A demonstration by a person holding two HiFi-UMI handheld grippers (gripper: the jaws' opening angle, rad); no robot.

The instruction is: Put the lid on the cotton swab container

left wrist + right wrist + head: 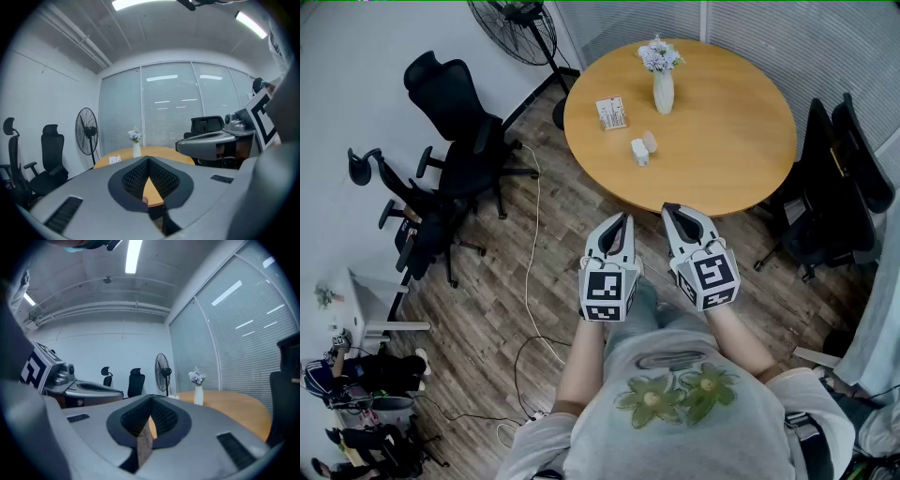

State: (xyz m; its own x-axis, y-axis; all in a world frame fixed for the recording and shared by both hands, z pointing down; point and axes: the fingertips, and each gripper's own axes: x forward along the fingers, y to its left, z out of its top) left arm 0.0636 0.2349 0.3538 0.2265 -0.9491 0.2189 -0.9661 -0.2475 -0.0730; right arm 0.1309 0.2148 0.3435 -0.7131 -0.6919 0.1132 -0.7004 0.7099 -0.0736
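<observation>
The left gripper (622,223) and the right gripper (673,213) are held side by side in front of the person's chest. Each has its jaws closed together on nothing. Both point toward 12 o'clock, at the near rim of the round wooden table (741,169). Further toward 12 o'clock, well apart from both grippers, the cotton swab container (639,152) stands on the table. Its lid (651,142) lies just beside it at 1 o'clock. A vase of flowers (663,86) stands beyond them. Black office chairs (455,127) are at 10 o'clock.
</observation>
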